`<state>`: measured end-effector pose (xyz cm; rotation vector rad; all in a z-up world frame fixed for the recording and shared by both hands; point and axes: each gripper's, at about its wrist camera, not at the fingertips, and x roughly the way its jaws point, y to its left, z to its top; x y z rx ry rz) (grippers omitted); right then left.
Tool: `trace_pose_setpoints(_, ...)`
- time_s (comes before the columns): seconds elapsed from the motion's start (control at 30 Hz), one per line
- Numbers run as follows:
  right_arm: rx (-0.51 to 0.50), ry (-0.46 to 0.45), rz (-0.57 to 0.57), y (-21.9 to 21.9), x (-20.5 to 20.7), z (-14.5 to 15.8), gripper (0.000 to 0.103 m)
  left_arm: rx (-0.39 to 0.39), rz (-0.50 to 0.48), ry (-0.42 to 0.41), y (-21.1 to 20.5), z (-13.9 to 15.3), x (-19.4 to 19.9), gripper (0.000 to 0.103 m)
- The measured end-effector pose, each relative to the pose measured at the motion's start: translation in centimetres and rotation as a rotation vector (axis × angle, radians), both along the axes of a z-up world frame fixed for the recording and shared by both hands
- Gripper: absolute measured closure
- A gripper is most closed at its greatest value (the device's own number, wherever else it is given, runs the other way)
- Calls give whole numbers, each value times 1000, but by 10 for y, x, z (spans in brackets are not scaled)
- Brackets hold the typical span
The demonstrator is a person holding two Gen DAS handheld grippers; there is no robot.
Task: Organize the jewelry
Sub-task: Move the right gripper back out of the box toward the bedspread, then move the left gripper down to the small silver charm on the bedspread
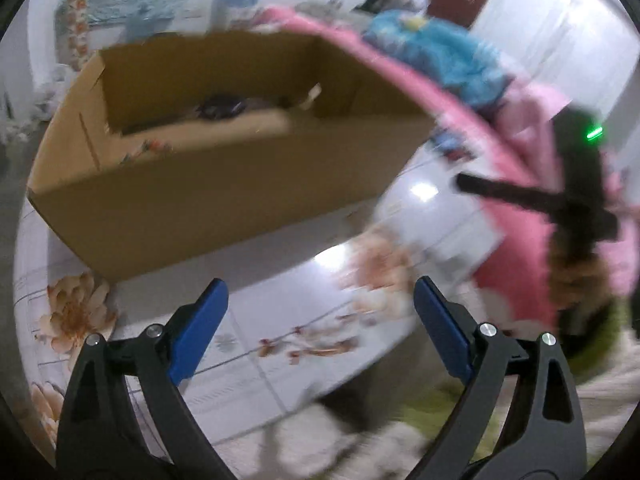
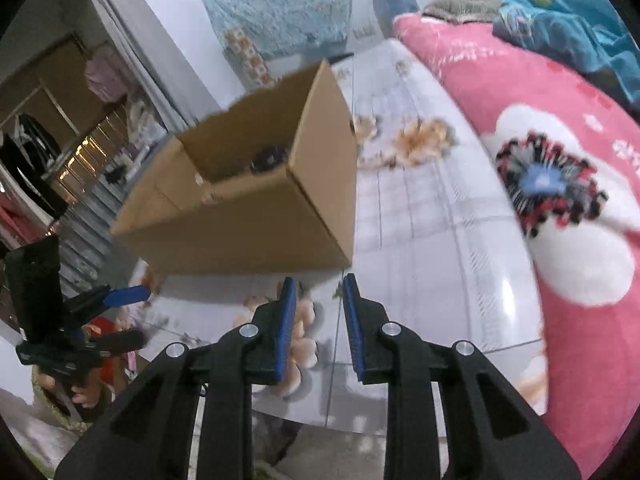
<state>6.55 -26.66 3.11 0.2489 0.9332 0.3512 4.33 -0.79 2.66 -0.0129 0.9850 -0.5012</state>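
Both Grippers Facing the Jewelry Box

Left wrist view: left gripper (image 1: 320,312) is hovering wide and empty, cardboard box (image 1: 224,160) lying ahead-left, dark jewelry (image 1: 222,106) inside. Right wrist view: right gripper (image 2: 320,312) is hanging narrow, empty, box just ahead.

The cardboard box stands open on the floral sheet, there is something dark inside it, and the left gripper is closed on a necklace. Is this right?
Not quite. The left gripper is open wide and holds nothing, as the left wrist view shows. The rest stands: the cardboard box is open on the floral sheet, with something dark inside.
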Motion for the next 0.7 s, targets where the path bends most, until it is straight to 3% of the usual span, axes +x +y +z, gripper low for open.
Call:
trace_pose_setpoints(0.07,-23,4,18,9,3,-8,79,108,8,-19,-11,-20,3,13)
trace_pose_setpoints(0.13,-49,-2,42,18,6,-14,79,149,12,-4,-16,-33,7,13)
trace_pose_setpoints(0.23,-88,-4,79,34,12,-22,79,161,42,33,-20,-49,13,13)
trace_pose_setpoints(0.43,-206,-23,125,59,23,-30,79,246,74,-18,-28,-57,13,8)
trace_pose_setpoints(0.7,-318,-46,170,79,31,-40,80,249,80,-22,-33,-57,12,8)
